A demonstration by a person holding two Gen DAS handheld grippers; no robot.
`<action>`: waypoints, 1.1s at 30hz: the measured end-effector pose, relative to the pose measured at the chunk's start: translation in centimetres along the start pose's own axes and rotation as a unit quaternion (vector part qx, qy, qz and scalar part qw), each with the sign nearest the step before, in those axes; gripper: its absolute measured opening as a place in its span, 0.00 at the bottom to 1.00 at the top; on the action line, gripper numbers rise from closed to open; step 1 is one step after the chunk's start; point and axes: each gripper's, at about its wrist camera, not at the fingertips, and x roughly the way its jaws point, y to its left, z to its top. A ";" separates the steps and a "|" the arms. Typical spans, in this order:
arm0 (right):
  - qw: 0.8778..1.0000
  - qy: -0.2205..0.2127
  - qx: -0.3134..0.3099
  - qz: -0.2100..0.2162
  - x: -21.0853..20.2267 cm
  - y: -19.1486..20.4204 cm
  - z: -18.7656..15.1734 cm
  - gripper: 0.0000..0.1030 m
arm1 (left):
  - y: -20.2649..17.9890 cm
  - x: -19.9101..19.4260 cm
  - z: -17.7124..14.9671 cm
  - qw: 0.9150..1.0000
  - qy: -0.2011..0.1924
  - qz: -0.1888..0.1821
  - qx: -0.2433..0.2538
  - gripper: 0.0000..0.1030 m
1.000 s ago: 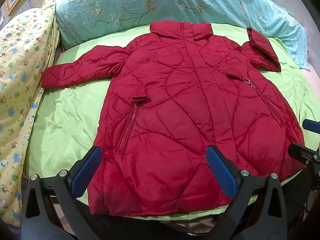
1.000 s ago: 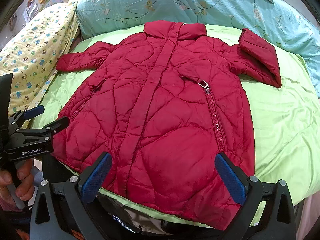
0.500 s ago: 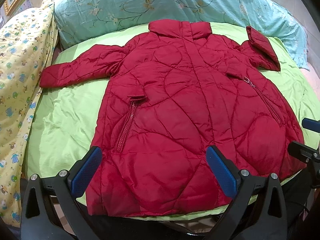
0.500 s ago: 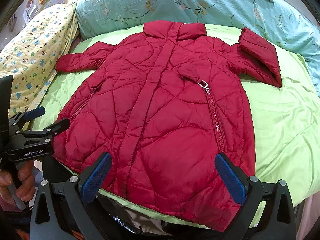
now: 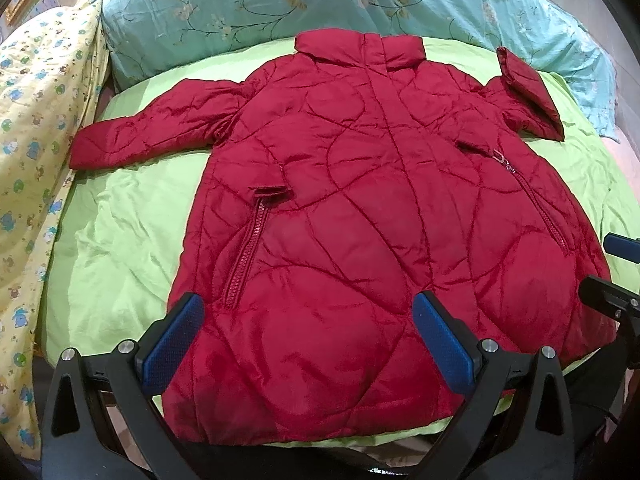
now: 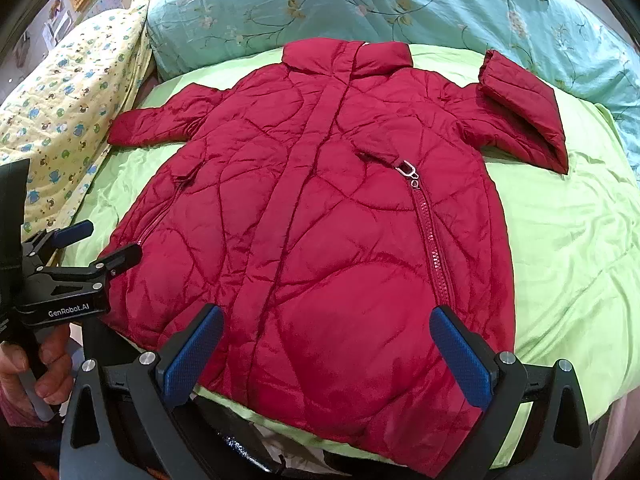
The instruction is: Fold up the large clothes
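Both our hand-held grippers, left (image 5: 308, 336) and right (image 6: 326, 346), gape wide over the red coat (image 5: 360, 220); its slick padding may slip any shallow pinch

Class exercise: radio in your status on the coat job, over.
Left gripper and right gripper both open, hovering over the hem. Red coat flat on the green sheet, one sleeve doubled back. Nothing in the way.

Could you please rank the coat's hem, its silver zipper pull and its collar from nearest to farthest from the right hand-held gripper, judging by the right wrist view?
From the right hand-held gripper, whose jaws stand open:
1. Hem of the red coat, directly between the fingers.
2. Silver zipper pull, mid-coat, slightly right.
3. Collar, at the far end by the teal floral pillow.
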 end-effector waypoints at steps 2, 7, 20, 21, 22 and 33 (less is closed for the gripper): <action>1.000 0.003 0.004 0.002 0.1 -0.2 0.1 1.00 | 0.0 0.2 0.2 1.000 0.004 -0.002 0.001 1.00; 1.000 0.001 0.008 0.002 0.4 -1.0 0.7 1.00 | 0.0 0.8 0.6 1.000 0.014 -0.012 0.000 1.00; 0.999 -0.017 0.032 -0.020 1.6 -6.2 4.6 1.00 | 0.5 3.0 2.6 0.999 0.029 -0.015 -0.005 1.00; 0.999 -0.019 0.036 -0.024 1.7 -7.0 5.2 1.00 | 0.5 3.3 2.8 0.999 0.030 -0.013 -0.007 1.00; 0.999 -0.019 0.039 -0.032 1.9 -7.7 5.7 1.00 | 0.6 3.4 3.0 0.999 0.031 -0.011 -0.009 1.00; 0.988 -0.079 0.098 -0.085 4.5 -18.3 12.9 1.00 | 1.2 4.5 4.4 0.999 0.019 -0.023 -0.028 1.00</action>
